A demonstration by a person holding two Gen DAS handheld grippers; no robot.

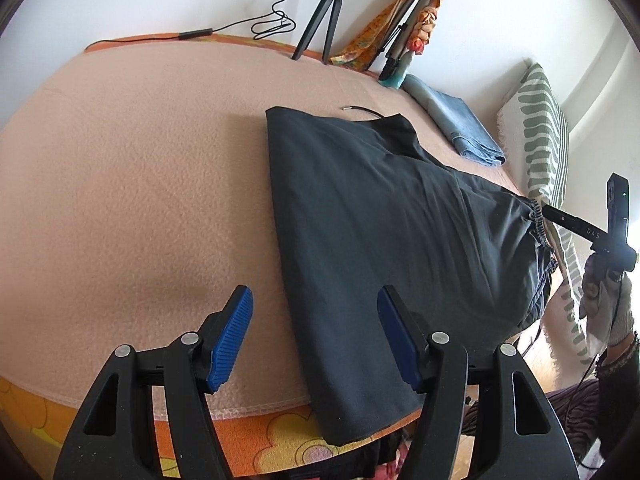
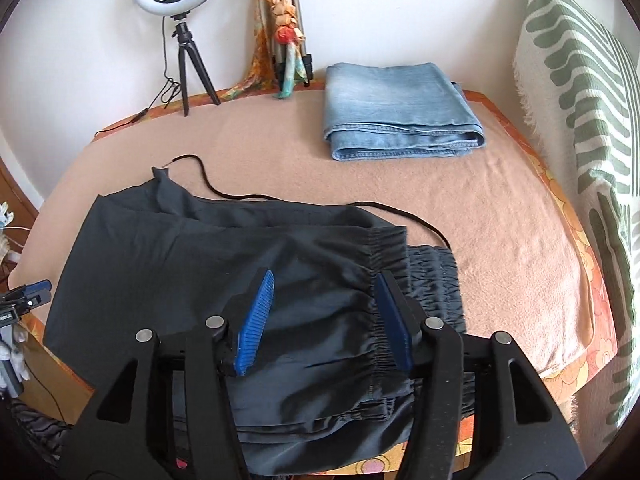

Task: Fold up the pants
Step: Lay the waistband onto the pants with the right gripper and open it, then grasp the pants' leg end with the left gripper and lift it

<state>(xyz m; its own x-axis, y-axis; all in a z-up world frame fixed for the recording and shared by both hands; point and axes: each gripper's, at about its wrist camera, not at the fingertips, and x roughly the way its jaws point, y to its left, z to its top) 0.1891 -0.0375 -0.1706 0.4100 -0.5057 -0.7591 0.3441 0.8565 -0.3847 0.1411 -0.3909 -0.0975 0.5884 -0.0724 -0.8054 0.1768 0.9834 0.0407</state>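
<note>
Dark grey pants (image 1: pixel 380 216) lie folded on a peach blanket (image 1: pixel 140 180), one end hanging over the near edge. My left gripper (image 1: pixel 316 336) is open and empty, just above the pants' folded left edge. In the right wrist view the pants (image 2: pixel 200 264) show their elastic waistband (image 2: pixel 376 280) and a loose black drawstring (image 2: pixel 216 190). My right gripper (image 2: pixel 326 320) is open above the waistband, holding nothing. The right gripper also shows in the left wrist view (image 1: pixel 600 232), at the pants' far right end.
Folded blue jeans (image 2: pixel 400 112) lie at the back of the blanket. A ring light on a tripod (image 2: pixel 184 12), a second tripod with a doll (image 2: pixel 286 40) and a cable stand by the wall. A green-striped pillow (image 2: pixel 580 120) lines the right side.
</note>
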